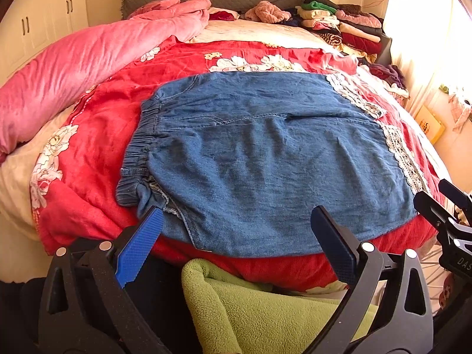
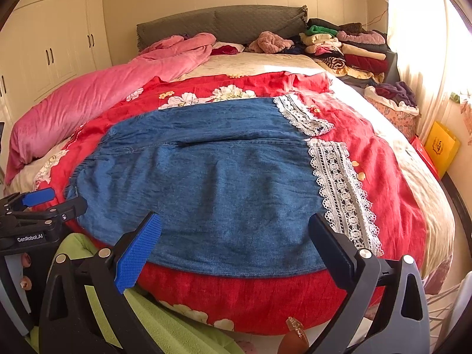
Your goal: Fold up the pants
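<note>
Green fleece fabric fills the foreground beneath the left gripper, whose jaws stand wide apart and empty at the near edge of a bed. Denim pants with white lace hems lie spread flat across a red floral blanket, the elastic waistband to the left and both legs running right, one beside the other. From the right wrist view, the right gripper is likewise apart, holding nothing, poised just short of the pants' near edge, with the lace cuff near its right finger. A pink quilt is bunched along the bed's left side. Folded clothes are stacked at the far right corner by a grey headboard. White wardrobe doors line the left wall.
</note>
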Tool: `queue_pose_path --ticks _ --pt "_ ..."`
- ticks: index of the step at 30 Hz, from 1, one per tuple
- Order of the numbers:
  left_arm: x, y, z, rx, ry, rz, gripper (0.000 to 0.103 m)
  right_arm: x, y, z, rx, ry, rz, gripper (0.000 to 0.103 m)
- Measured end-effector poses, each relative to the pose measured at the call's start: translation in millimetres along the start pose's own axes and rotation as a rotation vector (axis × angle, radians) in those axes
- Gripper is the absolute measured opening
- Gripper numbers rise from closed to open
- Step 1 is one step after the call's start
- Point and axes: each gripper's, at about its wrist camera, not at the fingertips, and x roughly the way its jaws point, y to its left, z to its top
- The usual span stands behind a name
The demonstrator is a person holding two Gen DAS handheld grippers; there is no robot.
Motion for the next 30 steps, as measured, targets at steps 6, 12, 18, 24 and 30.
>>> queue_pose_path --ticks 6,12,18,24,30 --pt "-0.1 0.5 0.3 -0.001 0.002 -0.001 0.094 0.0 -0.1 -0.4 0.000 0.000 -0.002 0.099" --pt "0.0 1.2 0.9 -0.002 0.003 -0.002 0.094 -0.5 -0.1 -0.8 -0.001 0.000 0.000 0.099" --pt "0.2 3.4 2.0 -0.004 0.002 -0.001 0.094 0.9 0.0 -1.9 -0.003 0.001 0.001 0.099" --pt "0.4 3.3 2.0 -0.002 0.001 0.002 0.094 2.2 0.1 -2.7 -0.004 0.004 0.002 0.099" --pt "1.1 5.2 3.0 -0.002 0.001 0.004 0.094 2.9 0.5 -3.6 -0.007 0.005 0.004 0.099"
